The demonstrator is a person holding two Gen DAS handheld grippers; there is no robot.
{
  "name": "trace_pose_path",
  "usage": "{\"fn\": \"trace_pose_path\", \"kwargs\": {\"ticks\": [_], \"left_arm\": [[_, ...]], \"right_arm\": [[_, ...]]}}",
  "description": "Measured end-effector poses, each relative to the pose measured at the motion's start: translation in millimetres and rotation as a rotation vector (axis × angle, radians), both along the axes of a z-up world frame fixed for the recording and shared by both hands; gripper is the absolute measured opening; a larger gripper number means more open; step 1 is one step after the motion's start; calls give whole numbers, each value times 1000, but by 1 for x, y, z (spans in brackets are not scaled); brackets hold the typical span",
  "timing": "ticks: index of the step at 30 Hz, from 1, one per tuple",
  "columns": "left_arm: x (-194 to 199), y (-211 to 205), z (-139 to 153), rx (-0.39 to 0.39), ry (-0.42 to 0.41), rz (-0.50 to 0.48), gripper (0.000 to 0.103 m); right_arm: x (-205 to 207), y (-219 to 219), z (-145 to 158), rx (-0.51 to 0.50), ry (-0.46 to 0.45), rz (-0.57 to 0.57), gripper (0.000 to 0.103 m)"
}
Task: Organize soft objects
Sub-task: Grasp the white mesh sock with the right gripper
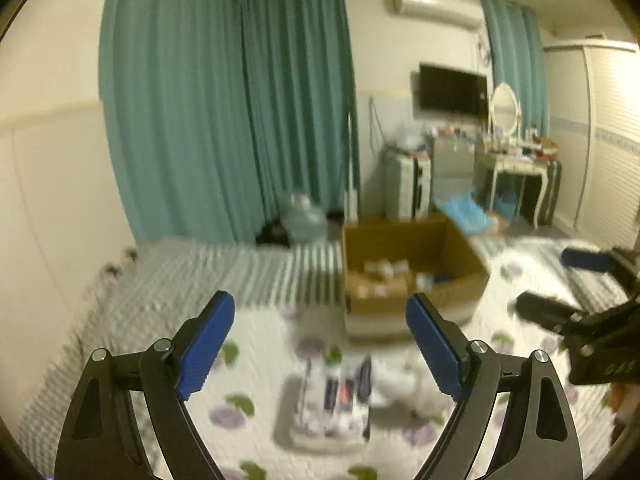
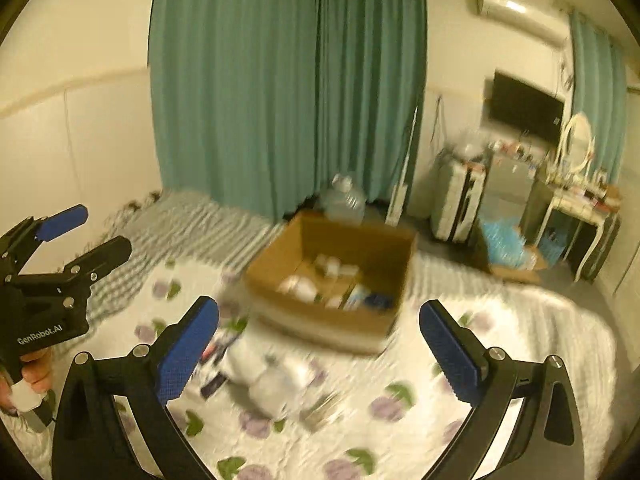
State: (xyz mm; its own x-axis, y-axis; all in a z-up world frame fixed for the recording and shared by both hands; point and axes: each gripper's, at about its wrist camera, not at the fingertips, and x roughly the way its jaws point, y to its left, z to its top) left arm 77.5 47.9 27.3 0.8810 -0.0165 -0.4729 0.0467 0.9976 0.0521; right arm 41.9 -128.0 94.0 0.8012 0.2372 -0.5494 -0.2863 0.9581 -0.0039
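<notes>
My left gripper (image 1: 320, 346) is open and empty above the bed. Below it lies a flat soft pack (image 1: 330, 404) with a white soft bundle (image 1: 404, 390) beside it. My right gripper (image 2: 319, 346) is open and empty; a white soft bundle (image 2: 272, 376) lies on the bed below and between its fingers. An open cardboard box (image 1: 416, 268) holding several small soft items sits further back on the bed; it also shows in the right wrist view (image 2: 332, 276). Each gripper shows in the other's view, the right one (image 1: 568, 292) and the left one (image 2: 76, 236), both open. Both views are blurred.
The bed has a floral white quilt (image 2: 400, 420) and a striped grey blanket (image 1: 192, 276). Teal curtains (image 1: 224, 100) hang behind. A suitcase (image 2: 456, 204), a dressing table (image 1: 516, 164) and a second box with blue material (image 2: 504, 248) stand beyond the bed.
</notes>
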Motion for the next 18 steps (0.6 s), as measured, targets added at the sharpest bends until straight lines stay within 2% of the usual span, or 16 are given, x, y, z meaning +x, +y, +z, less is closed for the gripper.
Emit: {"fn": "trace_pose_path", "kwargs": {"ticks": [4,7,10,12,14,16,18], "left_arm": [[10,1,-52,20,97,23,89],[17,6,-83,-3,178,26,89],[19,6,-101,-30,249,2,89],[16,5,-108,-20,264,-2,89],[13,4,-112,-29,284,-8,89],[10,5,-120,-61,314,-21,89],[8,6,-128,-74,342,-30,89]], "right_arm": [[20,12,-74,48,145,6,101],[33,23,-122,-1,227,17,101],[41,34,-158,-45,300,56,98],[46,39,-170,-53,329,71,95],[52,44,-180,-69,342,77,83],[58,46,-189,-77,367,84,58],[57,45,-189,-56,378,90,50]]}}
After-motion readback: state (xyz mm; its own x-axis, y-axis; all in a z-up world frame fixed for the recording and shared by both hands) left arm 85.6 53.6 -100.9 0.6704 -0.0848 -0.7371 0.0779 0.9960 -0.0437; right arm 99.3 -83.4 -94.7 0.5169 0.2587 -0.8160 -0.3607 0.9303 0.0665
